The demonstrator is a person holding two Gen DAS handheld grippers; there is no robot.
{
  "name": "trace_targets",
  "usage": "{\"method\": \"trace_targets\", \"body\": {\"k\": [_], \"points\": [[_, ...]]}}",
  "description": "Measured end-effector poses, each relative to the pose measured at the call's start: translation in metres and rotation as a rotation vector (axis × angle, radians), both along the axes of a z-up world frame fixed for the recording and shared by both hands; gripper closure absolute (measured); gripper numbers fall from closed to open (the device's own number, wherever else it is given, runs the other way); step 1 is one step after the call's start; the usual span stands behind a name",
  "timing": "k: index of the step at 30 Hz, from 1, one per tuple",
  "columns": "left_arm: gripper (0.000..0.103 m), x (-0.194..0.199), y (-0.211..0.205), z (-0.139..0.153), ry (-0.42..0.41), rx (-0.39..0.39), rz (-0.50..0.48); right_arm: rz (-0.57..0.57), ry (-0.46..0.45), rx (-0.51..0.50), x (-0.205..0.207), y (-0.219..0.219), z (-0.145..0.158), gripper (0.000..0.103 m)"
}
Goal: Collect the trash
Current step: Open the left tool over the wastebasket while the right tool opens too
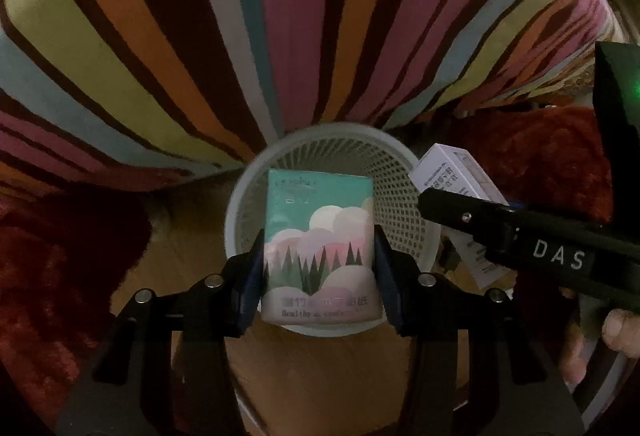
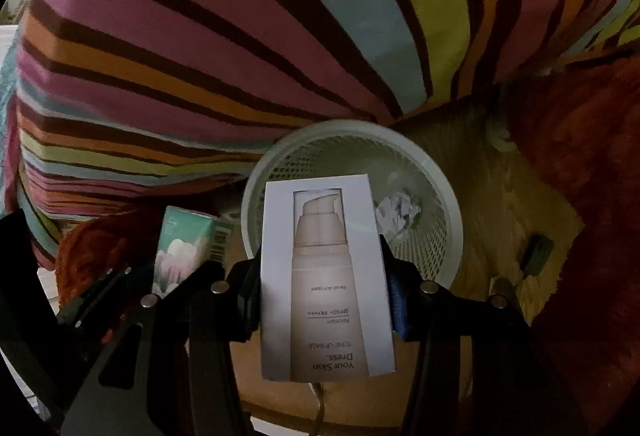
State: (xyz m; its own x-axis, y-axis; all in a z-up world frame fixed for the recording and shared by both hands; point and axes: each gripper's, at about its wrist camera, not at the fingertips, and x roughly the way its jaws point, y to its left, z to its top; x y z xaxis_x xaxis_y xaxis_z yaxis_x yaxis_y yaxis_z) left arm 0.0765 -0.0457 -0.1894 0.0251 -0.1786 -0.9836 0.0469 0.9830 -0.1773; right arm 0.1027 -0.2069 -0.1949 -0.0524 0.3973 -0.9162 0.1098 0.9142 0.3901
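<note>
**Two cartons held above one mesh bin**

Two flat cardboard cartons hang over a round, pale plastic wastebasket (image 1: 404,196) with a smooth rim and perforated lattice walls. The tissue carton (image 1: 318,248) is a teal rectangle printed with clouds and dark fir trees; its lower lettering is blurred and only partly legible. It sits above the basket's mouth, hiding most of the inside in the left wrist view. The cosmetics carton (image 2: 326,276) is tall, white and glossy, printed with a beige pump bottle, its text upside down to the right wrist camera. It covers the near left part of the basket (image 2: 440,188); beside it a crumpled white paper wad (image 2: 398,210) lies at the bottom.

The left tongs (image 1: 318,276) pinch the tissue carton by its two long edges, blue pads pressed flat against the card. The right tongs (image 2: 326,300) clamp the cosmetics carton likewise.

Behind the basket bulges soft fabric (image 1: 280,16) striped pink, orange, yellow, blue and brown. Shaggy red rugs (image 2: 592,196) flank a strip of wooden floor (image 2: 500,196). A small dark object (image 2: 536,256) on that floor is too dim to identify.
</note>
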Motion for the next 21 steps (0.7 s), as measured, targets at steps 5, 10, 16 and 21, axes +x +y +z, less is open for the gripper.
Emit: {"method": "trace_targets", "body": {"k": [5, 10, 16, 21], "points": [[0.054, 0.001, 0.006, -0.021, 0.081, -0.027, 0.032, 0.006, 0.063, -0.009, -0.001, 0.008, -0.02, 0.056], [0.054, 0.002, 0.007, -0.04, 0.143, -0.02, 0.057, -0.012, 0.119, -0.011, -0.002, 0.006, -0.039, 0.056], [0.051, 0.003, 0.008, -0.056, 0.193, -0.018, 0.064, 0.012, 0.159, -0.035, 0.0, 0.015, -0.052, 0.056], [0.019, 0.002, 0.011, -0.07, 0.252, 0.006, 0.077, 0.02, 0.199, -0.115, 0.001, 0.015, -0.063, 0.016]]}}
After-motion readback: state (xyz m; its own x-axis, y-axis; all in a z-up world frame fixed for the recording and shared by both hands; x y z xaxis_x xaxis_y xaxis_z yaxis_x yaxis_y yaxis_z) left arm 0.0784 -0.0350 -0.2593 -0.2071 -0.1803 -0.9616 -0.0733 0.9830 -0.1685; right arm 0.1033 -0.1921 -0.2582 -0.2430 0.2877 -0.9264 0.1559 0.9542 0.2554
